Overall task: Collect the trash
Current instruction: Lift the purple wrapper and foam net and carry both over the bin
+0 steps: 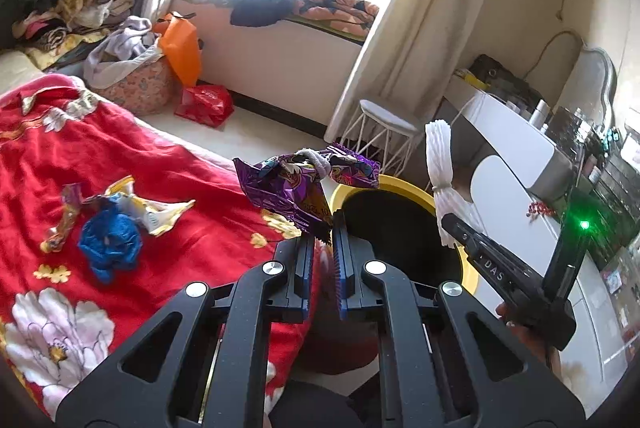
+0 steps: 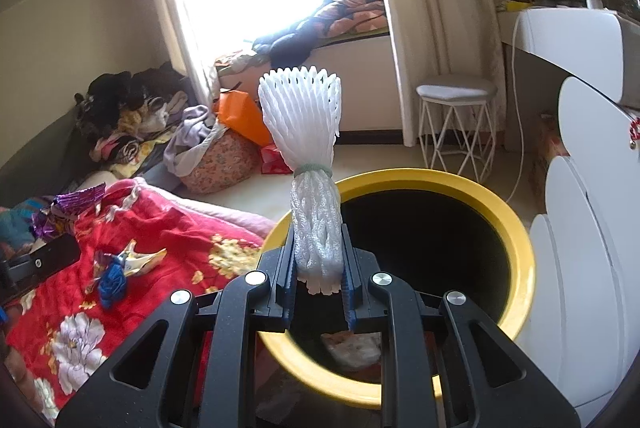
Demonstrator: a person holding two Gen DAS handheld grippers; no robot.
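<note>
My left gripper [image 1: 325, 228] is shut on a crumpled purple snack wrapper [image 1: 296, 184], held above the edge of the red flowered blanket [image 1: 52, 156], just left of the yellow-rimmed trash bin [image 1: 400, 186]. My right gripper [image 2: 319, 260] is shut on a white foam fruit net [image 2: 306, 132] that stands upright over the near rim of the bin [image 2: 516, 228]. In the left wrist view the foam net [image 1: 438, 156] and the right gripper [image 1: 450, 222] hang over the bin's right side. A blue crumpled bag [image 1: 110, 242] and gold wrappers [image 1: 160, 214] lie on the blanket.
A white wire-legged stool [image 2: 456, 120] stands behind the bin. White cabinets [image 2: 588, 268] close in on the right. Clothes piles [image 1: 76, 0], a flowered bag [image 2: 220, 164], an orange bag [image 1: 180, 48] and a red bag [image 1: 204, 104] lie by the window bench. Some trash [image 2: 352, 346] lies inside the bin.
</note>
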